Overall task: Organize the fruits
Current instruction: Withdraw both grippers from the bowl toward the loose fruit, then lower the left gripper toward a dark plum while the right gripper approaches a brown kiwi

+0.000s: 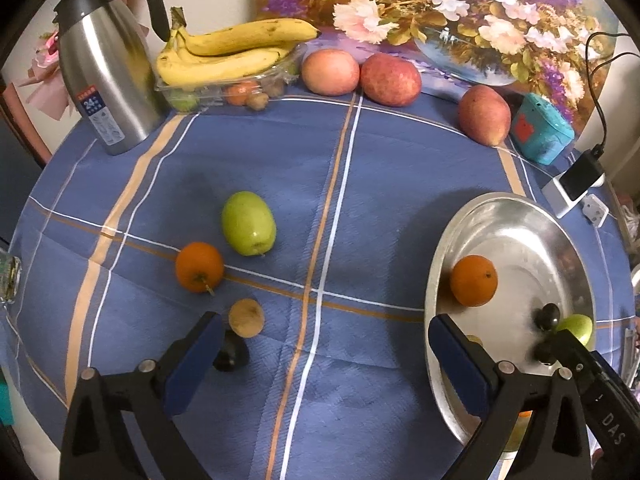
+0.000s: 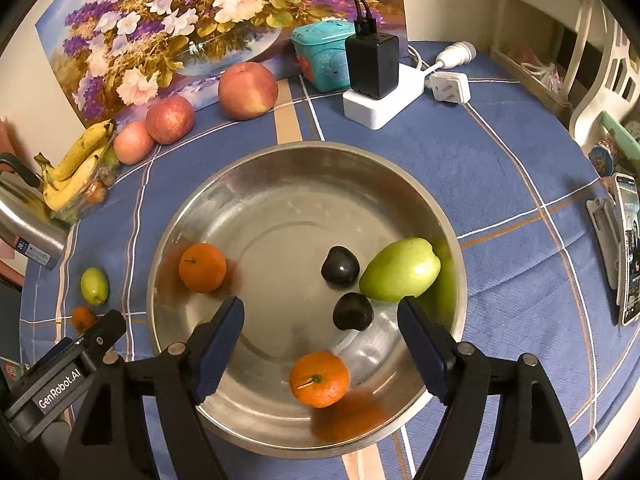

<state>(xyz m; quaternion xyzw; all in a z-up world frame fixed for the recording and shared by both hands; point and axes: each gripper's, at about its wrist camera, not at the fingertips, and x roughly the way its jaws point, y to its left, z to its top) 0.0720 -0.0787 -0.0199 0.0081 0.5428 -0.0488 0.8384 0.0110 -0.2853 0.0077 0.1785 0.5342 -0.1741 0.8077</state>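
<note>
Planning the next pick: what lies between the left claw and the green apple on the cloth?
In the left wrist view, a brown kiwi and an orange lie between the open left claw and the green apple.

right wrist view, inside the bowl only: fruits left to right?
Orange → second orange at the near edge → dark plum → second dark plum → green apple. All lie in the steel bowl.
</note>
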